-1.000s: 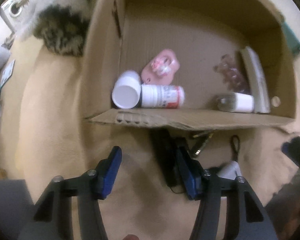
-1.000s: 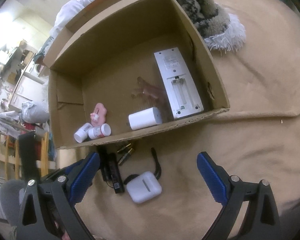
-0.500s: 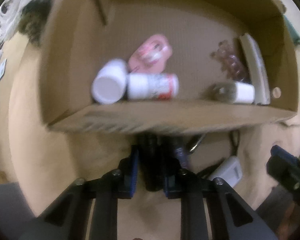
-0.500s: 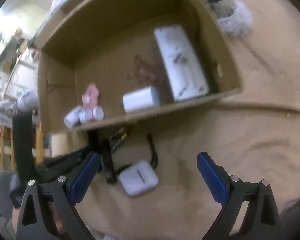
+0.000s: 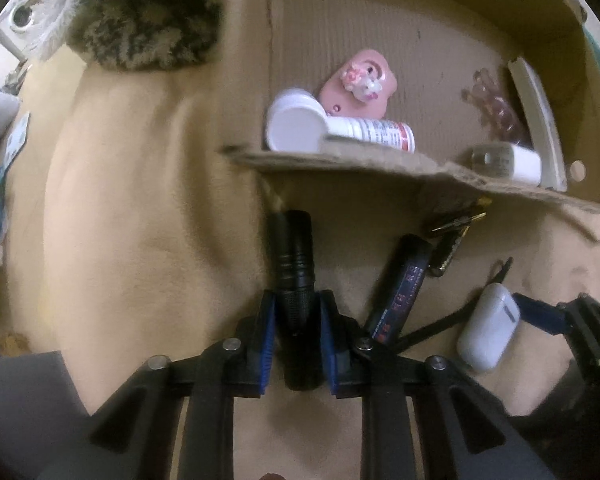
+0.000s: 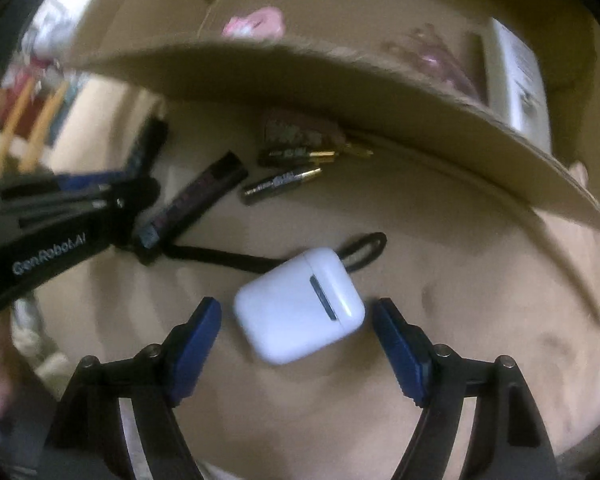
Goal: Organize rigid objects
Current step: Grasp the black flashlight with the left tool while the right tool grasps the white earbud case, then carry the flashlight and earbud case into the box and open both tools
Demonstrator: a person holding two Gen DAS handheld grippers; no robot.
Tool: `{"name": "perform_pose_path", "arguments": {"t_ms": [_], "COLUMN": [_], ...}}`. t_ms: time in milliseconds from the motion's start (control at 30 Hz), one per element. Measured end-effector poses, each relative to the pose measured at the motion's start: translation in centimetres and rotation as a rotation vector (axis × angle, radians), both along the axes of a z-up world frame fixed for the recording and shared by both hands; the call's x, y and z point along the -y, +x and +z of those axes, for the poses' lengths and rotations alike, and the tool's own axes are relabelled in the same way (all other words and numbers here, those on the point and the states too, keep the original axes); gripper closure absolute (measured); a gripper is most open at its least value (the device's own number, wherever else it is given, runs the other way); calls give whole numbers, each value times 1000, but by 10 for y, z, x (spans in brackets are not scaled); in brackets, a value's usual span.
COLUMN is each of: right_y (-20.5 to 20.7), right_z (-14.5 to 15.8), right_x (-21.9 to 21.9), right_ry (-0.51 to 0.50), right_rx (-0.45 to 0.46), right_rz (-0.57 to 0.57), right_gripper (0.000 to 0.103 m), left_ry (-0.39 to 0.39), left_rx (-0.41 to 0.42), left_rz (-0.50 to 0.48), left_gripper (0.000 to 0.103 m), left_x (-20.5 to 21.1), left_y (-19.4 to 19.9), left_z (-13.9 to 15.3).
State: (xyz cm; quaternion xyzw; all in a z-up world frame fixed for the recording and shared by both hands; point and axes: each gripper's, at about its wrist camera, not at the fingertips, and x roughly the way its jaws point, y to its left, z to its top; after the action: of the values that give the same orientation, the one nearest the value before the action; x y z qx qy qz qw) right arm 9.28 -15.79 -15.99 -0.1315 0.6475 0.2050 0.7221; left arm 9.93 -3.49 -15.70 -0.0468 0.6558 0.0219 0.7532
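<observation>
Your materials on view: flashlight, matt black ribbed metal; earbud case, glossy smooth white plastic; box, rough brown corrugated cardboard, frayed edge; batteries, black with shiny gold metal ends; bedcover, soft matt tan cloth.

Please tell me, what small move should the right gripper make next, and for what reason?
Probably it should close. The right gripper is open, with the white earbud case lying on the beige blanket between its fingers but not yet touched. The left gripper is already shut on the black flashlight, so the case seems the next thing for the cardboard box.
</observation>
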Motion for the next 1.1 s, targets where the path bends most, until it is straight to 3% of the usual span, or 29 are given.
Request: {"name": "perform_pose_path", "arguments": {"t_ms": [67,133,333,500,667,933,1100], "right_y": [-1,-2,-9,-11,-19,-43,-37], "right_z": [-2,1,8,22,64,142,179], "right_x": [-3,-4,-3,3,12,47,67], "right_ry": [-8,-1,9,34,80,295,410], "right_rx": [9,26,31,47,111,330,387], "right_rz": [17,33,42,12,-34,-118,-208], "right_gripper": [21,39,39,39,39,39,39], "left_ry": [31,40,-29,10,21,-3,-9], "left_rx": [1,-3,-32,19,172,437,562], "left_rz": [-23,-41,23,28,46,84,78], "left_gripper": [84,84,86,86,86,86,86], "left_x": [9,12,5,5,6,-2,-16], "left_y": [2,2,7,0,-15,-37,-49], "left_z": [-1,0,3,18,61,147,201]}}
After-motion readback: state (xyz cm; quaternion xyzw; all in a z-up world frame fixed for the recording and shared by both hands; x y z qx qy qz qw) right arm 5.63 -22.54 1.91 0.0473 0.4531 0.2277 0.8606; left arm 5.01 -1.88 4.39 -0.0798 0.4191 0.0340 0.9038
